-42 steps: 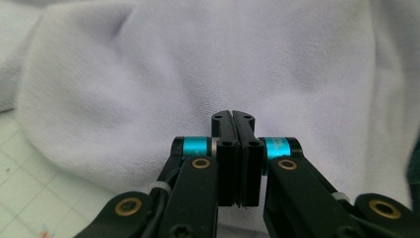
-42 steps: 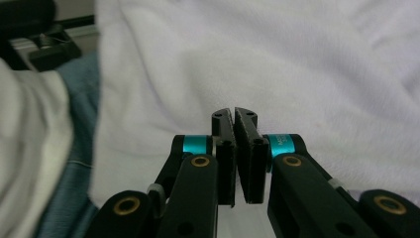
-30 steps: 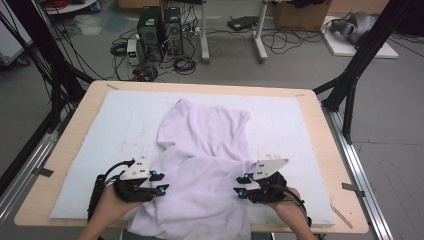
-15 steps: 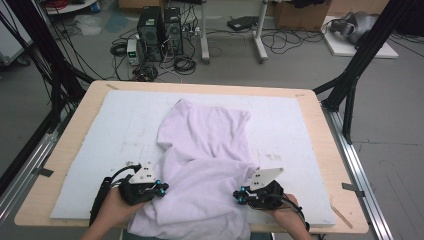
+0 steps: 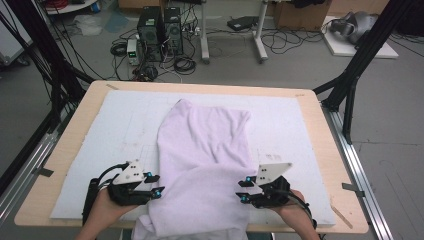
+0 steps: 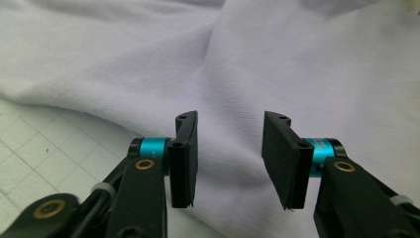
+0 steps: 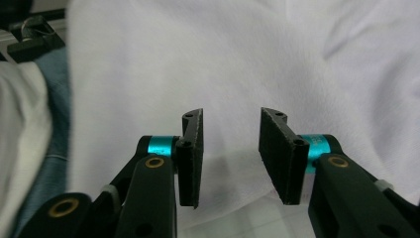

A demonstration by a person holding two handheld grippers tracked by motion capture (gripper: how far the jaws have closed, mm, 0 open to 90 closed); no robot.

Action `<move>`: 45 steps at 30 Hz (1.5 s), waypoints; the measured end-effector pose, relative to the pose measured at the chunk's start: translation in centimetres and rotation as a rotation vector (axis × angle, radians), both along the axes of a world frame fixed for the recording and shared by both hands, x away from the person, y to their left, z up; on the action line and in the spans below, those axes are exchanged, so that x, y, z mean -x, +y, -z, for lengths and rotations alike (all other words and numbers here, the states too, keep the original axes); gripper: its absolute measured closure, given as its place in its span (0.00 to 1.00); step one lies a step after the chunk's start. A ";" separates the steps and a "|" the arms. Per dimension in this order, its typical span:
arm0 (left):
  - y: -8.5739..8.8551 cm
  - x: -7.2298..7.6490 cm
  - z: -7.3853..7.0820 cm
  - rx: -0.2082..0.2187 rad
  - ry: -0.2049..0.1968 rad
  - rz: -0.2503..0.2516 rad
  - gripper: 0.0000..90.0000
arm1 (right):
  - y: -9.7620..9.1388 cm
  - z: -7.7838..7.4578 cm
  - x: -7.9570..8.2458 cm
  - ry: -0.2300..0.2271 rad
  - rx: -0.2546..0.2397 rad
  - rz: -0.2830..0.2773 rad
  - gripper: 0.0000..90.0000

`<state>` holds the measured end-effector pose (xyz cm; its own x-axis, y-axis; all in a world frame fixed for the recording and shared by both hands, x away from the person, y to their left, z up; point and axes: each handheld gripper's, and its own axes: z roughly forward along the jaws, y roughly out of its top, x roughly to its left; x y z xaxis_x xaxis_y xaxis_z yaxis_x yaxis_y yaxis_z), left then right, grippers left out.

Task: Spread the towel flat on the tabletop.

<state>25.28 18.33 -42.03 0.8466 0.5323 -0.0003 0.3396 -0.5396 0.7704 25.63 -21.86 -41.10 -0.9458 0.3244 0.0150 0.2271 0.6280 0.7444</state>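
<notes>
At the bottom of the high view, the left claw (image 5: 156, 186) and right claw (image 5: 242, 191) flank the pale cloth's (image 5: 205, 165) folded near edge, jaws apart, holding nothing. Each could pinch just one layer, or drag the overhanging edge off the table (image 5: 310, 107).

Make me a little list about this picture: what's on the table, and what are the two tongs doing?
Surface: wooden table covered by a white gridded mat
Main thing: pale lilac soft cloth, crumpled, near end hanging over the table's front edge
Left tongs: open, at the cloth's left edge, nothing between the jaws
Right tongs: open, at the cloth's right edge, nothing between the jaws
Hands: one behind each of the tongs, near the front edge
Background: black computer towers and cables on the floor
</notes>
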 end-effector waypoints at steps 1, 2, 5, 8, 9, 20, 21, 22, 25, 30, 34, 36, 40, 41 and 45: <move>-0.3 -0.4 0.5 -0.025 0.009 -0.004 0.63 | 0.3 0.6 -0.3 0.011 0.018 0.004 0.68; -0.7 -0.7 1.0 -0.047 0.024 0.003 0.64 | 0.6 1.2 -0.6 0.019 0.036 0.002 0.68; -1.2 -0.9 1.9 -0.060 0.002 0.000 0.77 | 1.3 2.7 -1.1 0.037 0.067 -0.002 0.75; -1.0 -0.8 1.7 -0.060 0.014 0.003 0.96 | 1.2 2.7 -1.1 0.033 0.053 -0.010 0.92; -0.8 -0.7 1.6 -0.057 0.010 0.002 0.96 | 1.2 2.7 -1.0 0.036 0.050 -0.020 0.93; 3.0 2.0 -2.2 0.051 -0.050 -0.037 0.70 | -0.9 -2.1 2.6 -0.017 -0.085 -0.066 0.79; 2.9 1.8 -1.9 0.048 -0.042 -0.046 0.66 | -1.0 -2.0 2.3 -0.017 -0.063 -0.049 0.75; 2.8 1.6 -1.6 0.038 -0.034 -0.046 0.62 | -1.0 -1.8 1.9 -0.015 -0.043 -0.037 0.71; 1.9 1.0 0.0 0.017 0.003 -0.035 0.59 | -0.3 -0.2 0.9 0.019 -0.006 -0.020 0.67; 0.0 0.3 2.0 -0.066 0.023 0.014 0.72 | 0.7 2.7 -0.1 0.055 0.050 -0.015 0.73; -0.1 0.6 1.7 -0.056 0.000 0.012 0.95 | 0.1 2.7 0.1 0.050 0.030 -0.033 0.95; 0.3 1.1 1.1 -0.040 -0.019 -0.002 0.95 | -0.3 2.2 0.5 0.039 0.045 -0.052 0.96; 1.6 2.3 -0.5 0.018 -0.043 -0.008 0.90 | -1.8 0.3 2.0 0.018 0.018 -0.057 0.94; 1.9 2.4 -0.8 0.026 -0.047 -0.015 0.80 | -2.3 -0.2 2.2 0.020 -0.001 -0.056 0.90; 2.4 1.9 -0.9 0.029 -0.033 -0.051 0.60 | -3.4 -1.2 2.3 0.005 -0.018 0.012 0.76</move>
